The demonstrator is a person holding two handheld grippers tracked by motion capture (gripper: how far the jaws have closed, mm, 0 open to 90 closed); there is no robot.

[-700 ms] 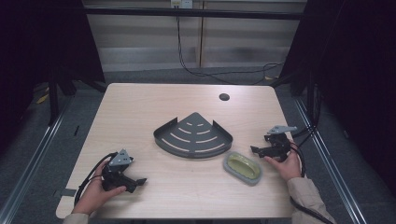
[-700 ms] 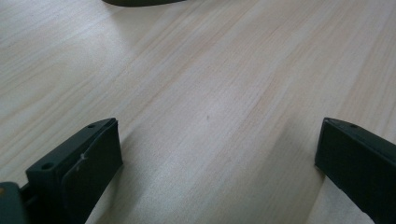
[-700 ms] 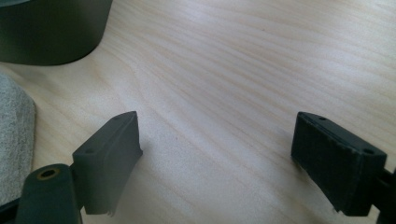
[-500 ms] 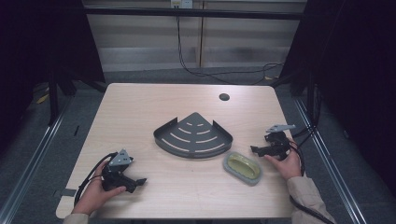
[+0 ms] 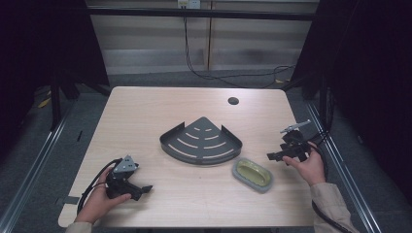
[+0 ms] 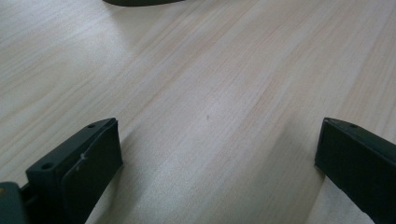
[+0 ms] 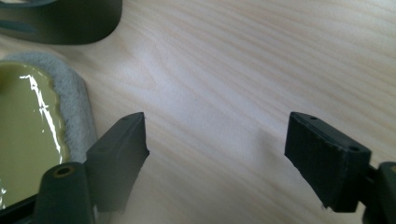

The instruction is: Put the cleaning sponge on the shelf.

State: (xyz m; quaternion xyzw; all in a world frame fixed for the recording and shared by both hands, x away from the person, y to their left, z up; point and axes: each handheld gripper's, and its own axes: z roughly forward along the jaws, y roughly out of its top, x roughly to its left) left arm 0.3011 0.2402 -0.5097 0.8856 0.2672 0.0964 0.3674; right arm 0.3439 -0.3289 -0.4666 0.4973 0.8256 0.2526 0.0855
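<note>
Soap dish (image 7: 28, 121), oval with a grey rim and olive inside, is lying on the table (image 5: 145, 111) just beside the right gripper (image 7: 217, 140), outside its wide-spread jaws, near the dark corner shelf (image 5: 201, 141); the left gripper (image 6: 212, 154) is resting wide open over bare wood

Honestly there's nothing readable anywhere here, no text, labels, brand marks or numbers. The dark corner shelf (image 5: 201, 141) is plain slotted metal, and the soap dish (image 5: 252, 174) just beside it has no print that I can make out. The wooden surface (image 5: 160, 107) is unmarked too.
</note>
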